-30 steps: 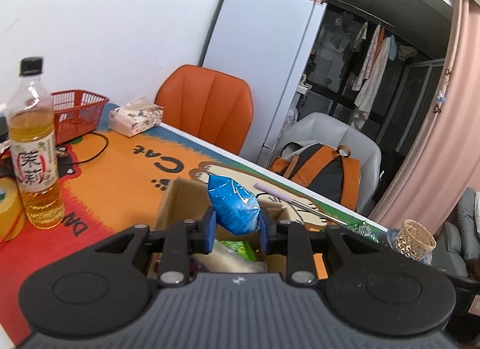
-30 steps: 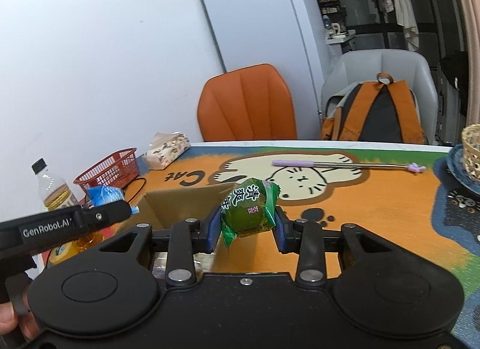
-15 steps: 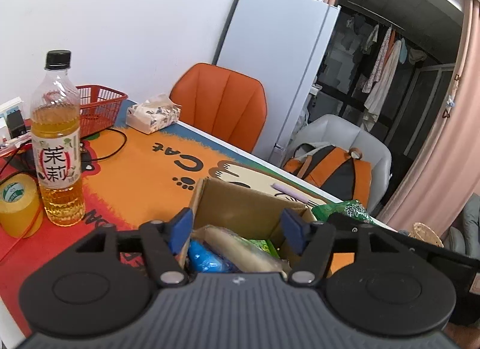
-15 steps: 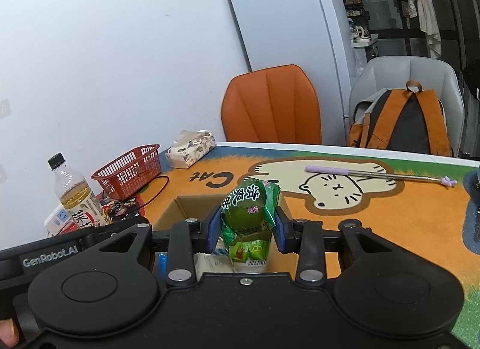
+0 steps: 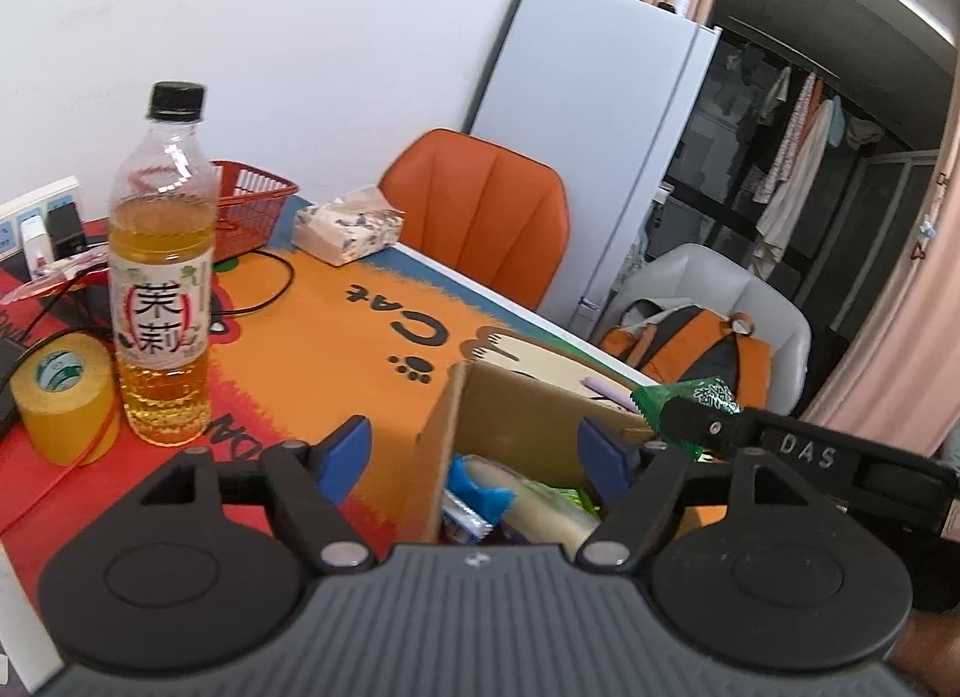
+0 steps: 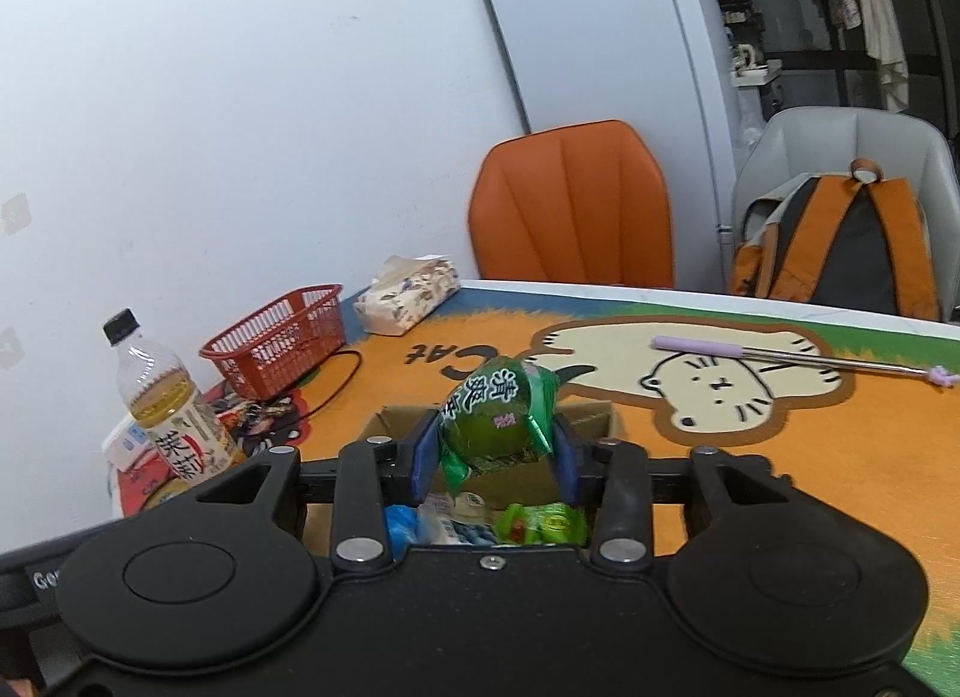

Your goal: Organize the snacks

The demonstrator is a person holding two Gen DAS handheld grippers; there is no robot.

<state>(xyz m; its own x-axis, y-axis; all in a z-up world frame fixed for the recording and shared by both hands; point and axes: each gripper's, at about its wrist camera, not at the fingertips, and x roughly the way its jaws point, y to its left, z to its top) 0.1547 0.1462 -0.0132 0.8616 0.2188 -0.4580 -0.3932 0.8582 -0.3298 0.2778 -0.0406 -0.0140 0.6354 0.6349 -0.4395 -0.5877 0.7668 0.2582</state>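
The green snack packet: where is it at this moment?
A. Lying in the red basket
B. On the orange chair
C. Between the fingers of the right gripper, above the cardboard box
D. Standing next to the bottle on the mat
C: the green snack packet sits between the blue pads of the right gripper, right over the open cardboard box, whose other snacks show below it.

Our left gripper (image 5: 474, 451) gapes empty, jaws just widened; our right gripper (image 6: 495, 451) has loosened, perhaps barely touching its load.
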